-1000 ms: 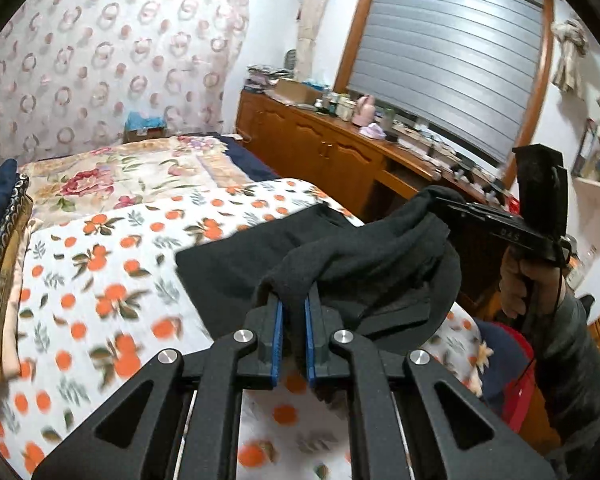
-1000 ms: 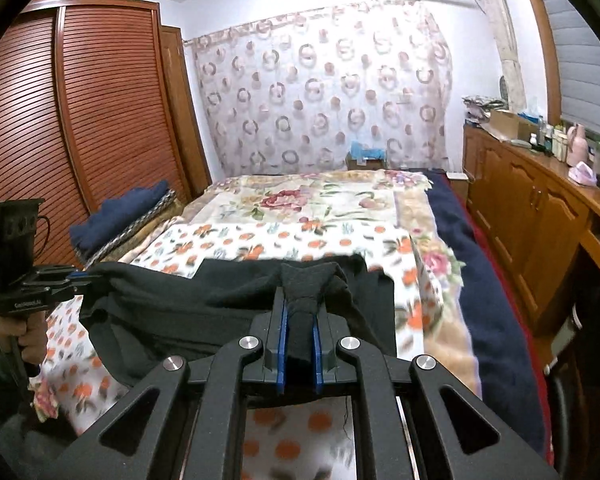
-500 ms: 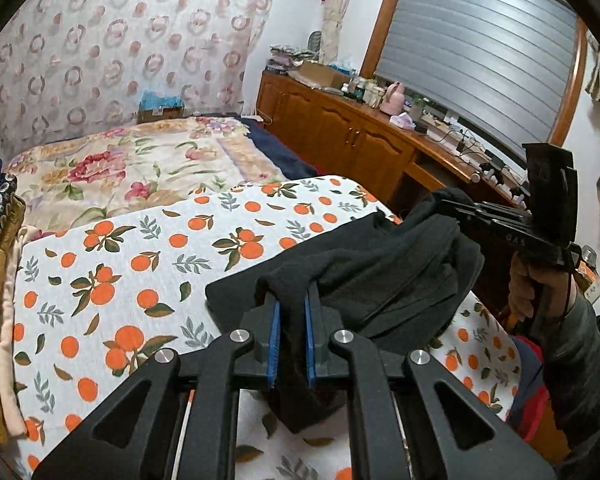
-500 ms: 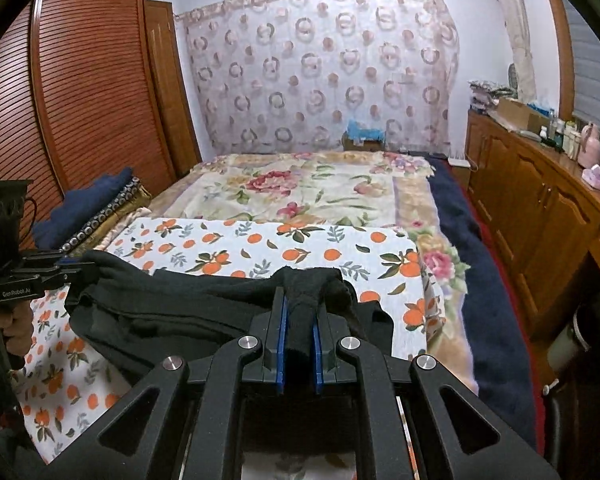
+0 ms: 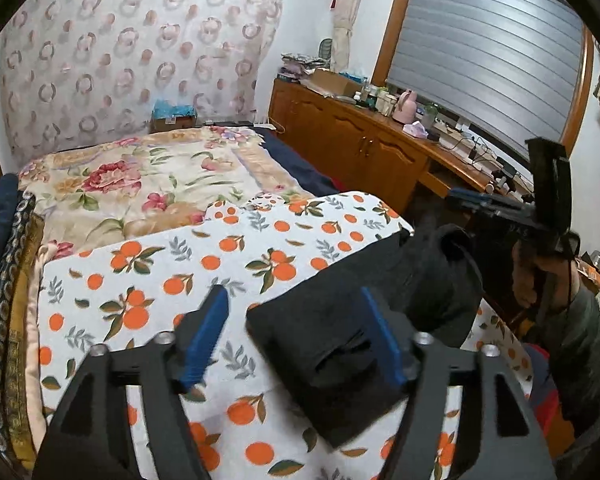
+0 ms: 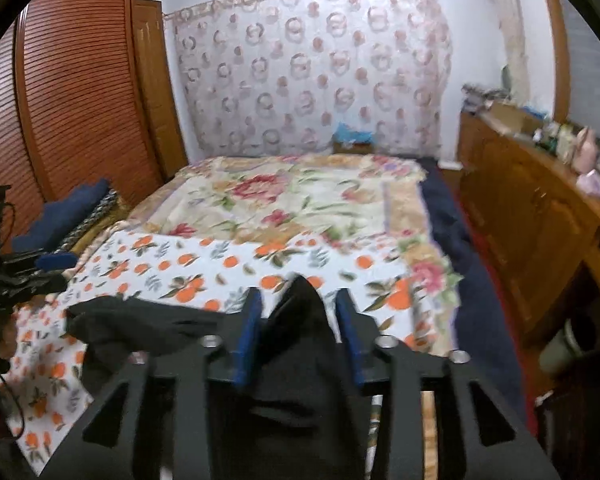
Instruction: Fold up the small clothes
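Now both grippers have just been opening: the left gripper [image 5: 296,336] and the right gripper [image 6: 298,336] have fingers spread, the black cloth [image 5: 340,320] loose between them on the bed [image 5: 160,264].

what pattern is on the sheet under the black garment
White with oranges and green leaves; the sheet under the black garment shows best in the left wrist view.

Garment [image 5: 364,320] on bedsheet [image 5: 172,280]

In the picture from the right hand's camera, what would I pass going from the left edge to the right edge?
Brown slatted wardrobe → folded blue blanket → orange-print sheet → black garment between the open right claw → dark blue bedspread edge → wooden cabinet.
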`<state>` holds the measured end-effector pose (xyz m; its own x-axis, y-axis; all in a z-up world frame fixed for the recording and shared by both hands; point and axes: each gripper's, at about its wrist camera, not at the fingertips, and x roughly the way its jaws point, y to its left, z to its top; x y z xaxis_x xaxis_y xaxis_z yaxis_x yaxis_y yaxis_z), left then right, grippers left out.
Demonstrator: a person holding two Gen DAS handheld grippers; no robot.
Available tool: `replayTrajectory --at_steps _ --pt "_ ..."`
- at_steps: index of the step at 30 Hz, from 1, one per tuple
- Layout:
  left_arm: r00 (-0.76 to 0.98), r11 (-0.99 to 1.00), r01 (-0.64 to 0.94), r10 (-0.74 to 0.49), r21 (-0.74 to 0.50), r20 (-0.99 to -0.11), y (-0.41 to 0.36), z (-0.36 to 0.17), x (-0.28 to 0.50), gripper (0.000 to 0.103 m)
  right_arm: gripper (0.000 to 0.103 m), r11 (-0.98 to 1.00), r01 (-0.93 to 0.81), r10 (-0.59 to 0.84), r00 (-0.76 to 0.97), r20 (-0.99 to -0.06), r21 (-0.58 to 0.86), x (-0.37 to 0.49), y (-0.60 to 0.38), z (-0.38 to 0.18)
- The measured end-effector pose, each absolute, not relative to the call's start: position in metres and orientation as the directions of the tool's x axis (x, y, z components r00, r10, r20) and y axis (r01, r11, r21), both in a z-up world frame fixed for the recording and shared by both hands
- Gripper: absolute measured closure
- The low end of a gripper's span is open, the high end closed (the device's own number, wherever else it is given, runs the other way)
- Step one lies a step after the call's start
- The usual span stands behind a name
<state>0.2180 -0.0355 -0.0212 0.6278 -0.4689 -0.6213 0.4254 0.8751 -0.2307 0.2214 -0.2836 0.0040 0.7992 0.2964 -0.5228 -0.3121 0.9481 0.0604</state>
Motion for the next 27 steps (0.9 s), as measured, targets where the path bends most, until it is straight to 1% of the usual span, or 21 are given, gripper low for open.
replayTrajectory --at_steps 3,7,12,18,22,25,26,27 --pt "0.607 0.874 0.423 -0.470 -0.240 -0.641 -0.030 -0.031 0.211 0.030 0.052 0.952 -0.303 0.284 0.807 -0.518 0.050 0.211 -0.290 0.012" --pt "0.578 0.869 0.436 -0.470 -0.234 -0.667 -0.030 -0.045 0.203 0.030 0.051 0.948 -0.318 0.283 0.793 -0.539 0.030 0.194 -0.295 0.008" --pt "0.544 0.870 0.433 -0.462 -0.237 -0.701 -0.041 -0.059 0.213 0.030 0.051 0.935 -0.353 0.311 0.758 -0.573 0.039 0.179 -0.300 -0.003" --pt "0.522 0.863 0.450 -0.464 -0.230 -0.716 -0.054 -0.065 0.224 0.030 0.051 0.919 -0.389 0.350 0.739 -0.575 0.060 0.158 -0.304 0.002" --pt "0.523 0.868 0.448 -0.450 -0.215 -0.724 -0.060 -0.067 0.233 0.030 0.050 0.904 -0.425 0.360 0.707 -0.609 0.041 0.169 -0.301 -0.004" --pt "0.545 0.881 0.434 -0.422 -0.187 -0.725 -0.060 -0.068 0.240 0.030 0.051 0.901 -0.434 0.339 0.692 -0.637 0.007 0.184 -0.295 -0.005" --pt "0.558 0.887 0.426 -0.413 -0.179 -0.719 -0.058 -0.067 0.241 0.030 0.052 0.899 -0.438 0.341 0.691 -0.637 0.006 0.188 -0.293 -0.004" --pt "0.571 0.893 0.415 -0.405 -0.174 -0.714 -0.056 -0.067 0.244 0.030 0.066 0.896 -0.444 0.348 0.690 -0.634 0.008 0.193 -0.292 -0.001"
